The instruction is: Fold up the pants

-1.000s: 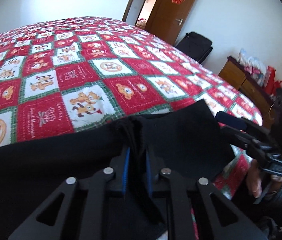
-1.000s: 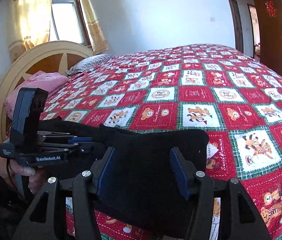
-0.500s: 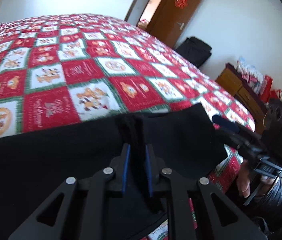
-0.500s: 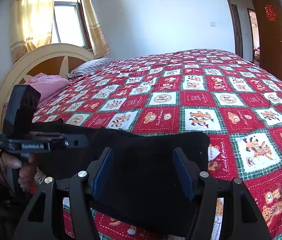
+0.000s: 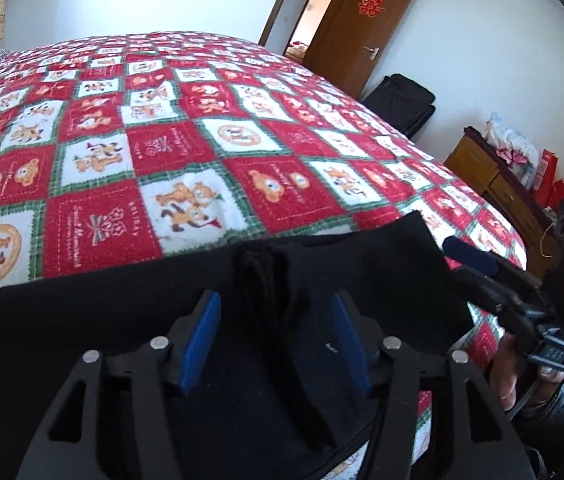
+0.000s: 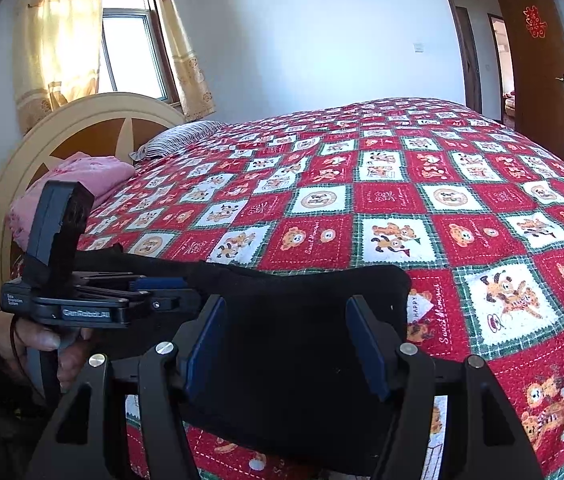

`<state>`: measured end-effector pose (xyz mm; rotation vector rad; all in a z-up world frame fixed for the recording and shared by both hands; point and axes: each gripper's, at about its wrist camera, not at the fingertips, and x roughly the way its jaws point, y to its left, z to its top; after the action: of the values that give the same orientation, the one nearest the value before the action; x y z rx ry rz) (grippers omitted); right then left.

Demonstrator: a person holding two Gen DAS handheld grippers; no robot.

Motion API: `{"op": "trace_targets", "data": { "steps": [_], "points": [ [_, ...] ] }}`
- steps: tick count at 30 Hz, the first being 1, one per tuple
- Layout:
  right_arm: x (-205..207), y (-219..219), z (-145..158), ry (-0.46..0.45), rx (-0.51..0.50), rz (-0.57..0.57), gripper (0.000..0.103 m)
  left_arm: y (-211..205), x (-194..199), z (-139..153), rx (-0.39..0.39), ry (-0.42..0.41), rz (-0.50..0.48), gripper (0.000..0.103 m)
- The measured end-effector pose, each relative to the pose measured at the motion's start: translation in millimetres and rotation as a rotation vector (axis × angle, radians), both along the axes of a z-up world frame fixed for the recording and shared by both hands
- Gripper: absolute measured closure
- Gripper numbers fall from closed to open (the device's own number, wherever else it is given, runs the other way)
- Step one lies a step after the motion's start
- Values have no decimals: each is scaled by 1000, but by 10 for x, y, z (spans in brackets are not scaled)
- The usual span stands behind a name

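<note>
Black pants (image 5: 81, 340) lie flat along the near edge of the bed, and in the right wrist view their right end (image 6: 366, 284) is a straight edge. My left gripper (image 5: 273, 300) is low over them and its jaws are opening. A raised ridge of black cloth (image 5: 261, 276) stands between the blue pads (image 5: 201, 332), and neither pad touches it. My right gripper (image 6: 286, 308) stands open over the right end of the pants, its pads clear of the cloth. Each gripper shows in the other's view, held in a hand (image 5: 502, 376).
The bed has a red, white and green patchwork quilt (image 6: 402, 200). A headboard (image 6: 93, 128), a pink blanket (image 6: 81, 172) and a striped pillow (image 6: 181, 140) are at the far left. A brown door (image 5: 362, 32), a black suitcase (image 5: 402, 100) and a wooden dresser (image 5: 482, 172) stand beyond the bed's right side.
The left gripper's jaws have gone from pinched on a fold of the pants to standing apart, and the fold is left as a ridge. The right gripper stays open.
</note>
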<state>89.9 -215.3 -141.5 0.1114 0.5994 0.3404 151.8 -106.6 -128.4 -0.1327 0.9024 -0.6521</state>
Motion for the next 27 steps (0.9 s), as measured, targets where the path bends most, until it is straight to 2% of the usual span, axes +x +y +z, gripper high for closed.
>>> {"op": "trace_targets", "data": {
  "steps": [6,8,12,16,17,18,19,22,27],
  "points": [
    [15,24,-29,10,-9,3,39,-95,58,-49,19,5,4,46],
    [21,18,-38,14,-7,1,39,-126,57,-48,34,-4,2,57],
    [37,18,-56,25,-7,0,39,-173,18,-22,49,-25,3,57],
    [35,36,-71,30,-16,4,39,-213,27,-47,50,-15,-12,66],
    [33,42,-72,29,-17,6,39,-223,40,-61,55,-10,-9,73],
    [30,48,-73,29,-18,8,39,-214,67,-89,50,3,-4,78],
    [28,52,-76,28,-20,9,39,-187,90,-101,39,12,6,90],
    [13,51,-75,19,-28,5,39,-94,96,-51,-10,36,2,92],
    [-31,-7,-21,-25,-15,-13,39,277,41,250,-75,15,24,92]
  ]
}}
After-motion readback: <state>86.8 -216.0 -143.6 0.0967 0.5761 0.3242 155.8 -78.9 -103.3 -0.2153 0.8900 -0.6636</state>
